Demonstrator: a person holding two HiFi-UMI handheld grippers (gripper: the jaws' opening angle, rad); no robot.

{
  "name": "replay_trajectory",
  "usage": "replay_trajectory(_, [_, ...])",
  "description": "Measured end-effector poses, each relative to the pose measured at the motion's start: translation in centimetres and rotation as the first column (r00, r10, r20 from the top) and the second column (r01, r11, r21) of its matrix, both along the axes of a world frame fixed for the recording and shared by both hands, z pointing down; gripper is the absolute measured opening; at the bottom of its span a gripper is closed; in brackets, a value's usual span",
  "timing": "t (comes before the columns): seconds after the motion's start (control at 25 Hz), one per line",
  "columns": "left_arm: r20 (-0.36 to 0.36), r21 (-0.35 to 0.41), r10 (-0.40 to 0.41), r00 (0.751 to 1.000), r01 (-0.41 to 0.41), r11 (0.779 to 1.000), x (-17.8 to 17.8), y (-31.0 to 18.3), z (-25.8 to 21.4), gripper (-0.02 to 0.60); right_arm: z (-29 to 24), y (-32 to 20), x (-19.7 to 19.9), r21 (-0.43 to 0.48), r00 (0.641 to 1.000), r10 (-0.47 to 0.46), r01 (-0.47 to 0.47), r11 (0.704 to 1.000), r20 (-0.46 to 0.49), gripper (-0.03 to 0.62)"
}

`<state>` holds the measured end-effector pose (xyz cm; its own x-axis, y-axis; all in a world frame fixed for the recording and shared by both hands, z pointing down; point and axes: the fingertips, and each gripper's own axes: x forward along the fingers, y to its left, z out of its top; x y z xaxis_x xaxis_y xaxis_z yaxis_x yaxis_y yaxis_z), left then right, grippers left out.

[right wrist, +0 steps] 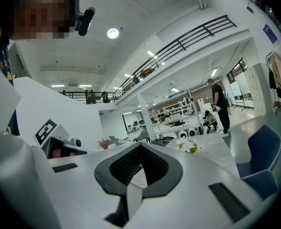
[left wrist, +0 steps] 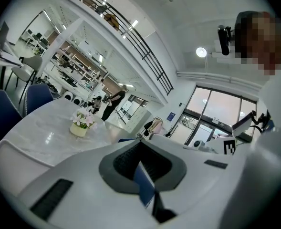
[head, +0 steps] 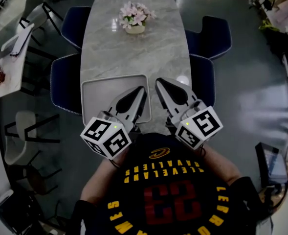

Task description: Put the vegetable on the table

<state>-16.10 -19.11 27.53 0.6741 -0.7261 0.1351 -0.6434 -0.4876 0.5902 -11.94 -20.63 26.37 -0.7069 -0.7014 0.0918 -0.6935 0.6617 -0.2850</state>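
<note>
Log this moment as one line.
left claw shut, empty | right claw shut, empty | both over table | tray under left claw | vegetable not in view

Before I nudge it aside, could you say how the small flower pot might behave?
The flower pot looks squat, so it would probably slide on the polished table rather than tip. Its blooms overhang it and likely bend easily.

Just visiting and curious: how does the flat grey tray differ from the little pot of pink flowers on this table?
The flat grey rectangular tray is wide and shallow; the small cream pot of pink flowers is compact and upright. The tray lies at the near end; the pot stands at the far end. Both rest on the grey marble table.
</note>
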Motion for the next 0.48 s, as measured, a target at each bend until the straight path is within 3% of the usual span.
replay_trajectory(0.48, [-0.016,-0.009,-0.008,1.0,0.008,1.0,-0.27,0.03,0.8,0.0,0.18,0.38,0.32,0.006,1.0,-0.003,0.003,1.0,-0.022,0.003])
